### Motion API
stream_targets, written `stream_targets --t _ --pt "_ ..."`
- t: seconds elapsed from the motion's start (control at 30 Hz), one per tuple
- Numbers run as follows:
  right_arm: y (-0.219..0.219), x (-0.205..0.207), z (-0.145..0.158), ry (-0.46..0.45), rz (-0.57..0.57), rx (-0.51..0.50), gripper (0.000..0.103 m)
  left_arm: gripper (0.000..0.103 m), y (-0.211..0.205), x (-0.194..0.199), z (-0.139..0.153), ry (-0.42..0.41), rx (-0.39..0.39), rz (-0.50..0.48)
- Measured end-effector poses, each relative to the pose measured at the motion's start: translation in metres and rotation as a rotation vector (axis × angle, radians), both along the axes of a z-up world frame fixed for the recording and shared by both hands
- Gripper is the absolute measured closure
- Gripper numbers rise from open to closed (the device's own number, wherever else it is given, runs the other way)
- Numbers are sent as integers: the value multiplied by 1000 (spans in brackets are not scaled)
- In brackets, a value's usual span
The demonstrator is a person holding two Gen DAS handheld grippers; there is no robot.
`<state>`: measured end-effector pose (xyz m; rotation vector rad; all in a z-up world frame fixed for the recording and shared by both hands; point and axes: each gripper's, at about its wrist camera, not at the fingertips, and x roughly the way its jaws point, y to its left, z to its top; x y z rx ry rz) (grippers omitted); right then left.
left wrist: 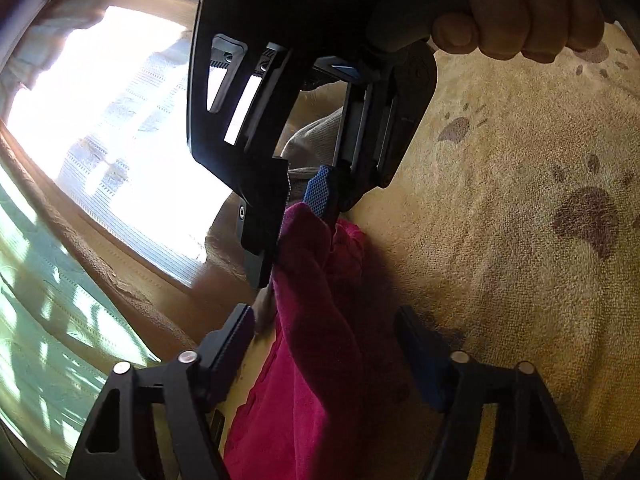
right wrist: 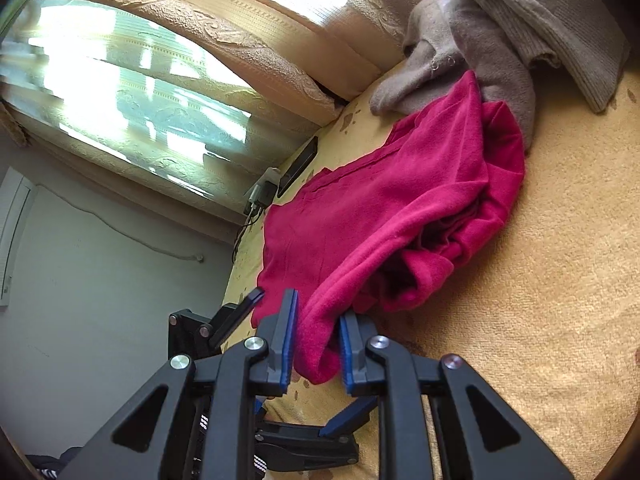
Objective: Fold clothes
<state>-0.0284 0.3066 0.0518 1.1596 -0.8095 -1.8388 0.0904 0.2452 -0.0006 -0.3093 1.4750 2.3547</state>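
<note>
A: Roughly, how far along is the fold?

B: Early, I'd judge. Magenta fleece garment (right wrist: pixel 404 208) lies half spread, half bunched on the yellow paw-print blanket (right wrist: pixel 540 240), just ahead of both grippers. No clean fold line yet. Grey clothes (right wrist: pixel 472 52) heaped beyond it, untouched.

A: Right gripper?

B: Right gripper (right wrist: pixel 318 344) is clenched on the near edge of the garment; a roll of fleece is pinched between the blue pads. The left wrist view confirms it: fabric hangs from its tips.

A: Left one?

B: Left gripper (left wrist: pixel 326 344) has its jaws apart, fleece running between them, nearer the left finger. Pads aren't pressing on it, so not a grip. In the right wrist view it sits low and to the left of the right gripper, beside the same edge.

A: Pose?

B: Both point forward and slightly down at the blanket. The person's hand (left wrist: pixel 520 12) wraps the right gripper's handle, seen from the left camera, above and ahead of the left fingers.

A: What's left?

B: Nearly everything: left grip, spread it out, fold, then the grey pile.
</note>
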Motion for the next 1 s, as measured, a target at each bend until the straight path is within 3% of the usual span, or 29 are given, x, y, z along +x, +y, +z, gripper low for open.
stream_targets --t 0.03,0.17,0.3,0.37,0.4,0.43,0.47,0.53,0.67,0.8,0.83,1.0 --pt "1 0 1 4 3 -4 82 79 1 -3 -2 -8 -6 13" --pt "3 0 -1 8 6 -6 82 87 3 -6 4 -27 34 37" --pt "13 3 4 56 -12 9 77 93 -3 -1 22 -47 122 40" --pt "27 4 16 147 -79 87 55 93 -6 1 30 -59 154 43" --pt "36 3 22 197 -123 137 27 93 -7 2 33 -65 166 44" --pt "46 -1 26 230 -169 183 6 93 -9 2 36 -69 175 43" --pt "55 -9 28 245 -212 230 1 93 -10 2 38 -73 183 41" --pt "70 -31 26 224 -256 272 0 93 -18 -14 38 -78 187 34" --pt "79 -82 -2 62 -253 203 4 93 -22 -4 37 -75 189 24" --pt "61 -107 -32 -59 -194 178 30 93 -21 -7 37 -77 213 17" --pt "55 -110 -36 -74 -177 183 34 93 -22 -7 39 -82 223 16" --pt "34 -117 -35 -75 -143 247 34 93 -28 -9 45 -95 261 9"
